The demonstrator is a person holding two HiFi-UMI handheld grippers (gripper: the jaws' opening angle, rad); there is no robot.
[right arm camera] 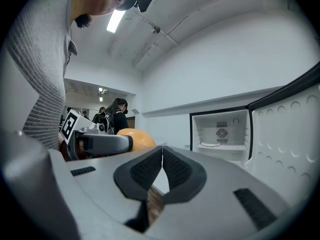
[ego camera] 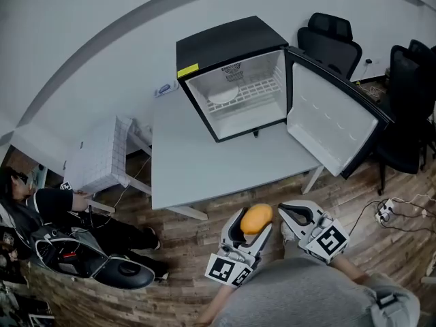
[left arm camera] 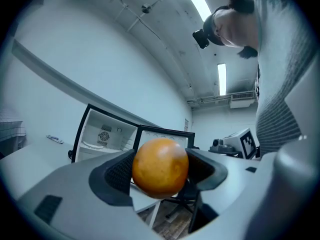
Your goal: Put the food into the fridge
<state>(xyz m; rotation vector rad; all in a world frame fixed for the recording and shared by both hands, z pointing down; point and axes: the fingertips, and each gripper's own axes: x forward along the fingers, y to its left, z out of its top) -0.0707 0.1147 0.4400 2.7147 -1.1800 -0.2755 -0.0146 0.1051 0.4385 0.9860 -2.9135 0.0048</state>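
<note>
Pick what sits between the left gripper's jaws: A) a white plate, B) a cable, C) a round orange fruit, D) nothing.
C: in the left gripper view, the left gripper has both jaws pressed against the orange fruit.

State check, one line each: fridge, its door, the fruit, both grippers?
fridge: standing on the table, open
fridge door: swung wide open to the right
orange fruit: held off the table, not yet in the fridge
left gripper: jaws shut on the orange fruit
right gripper: jaws together, nothing between them
</note>
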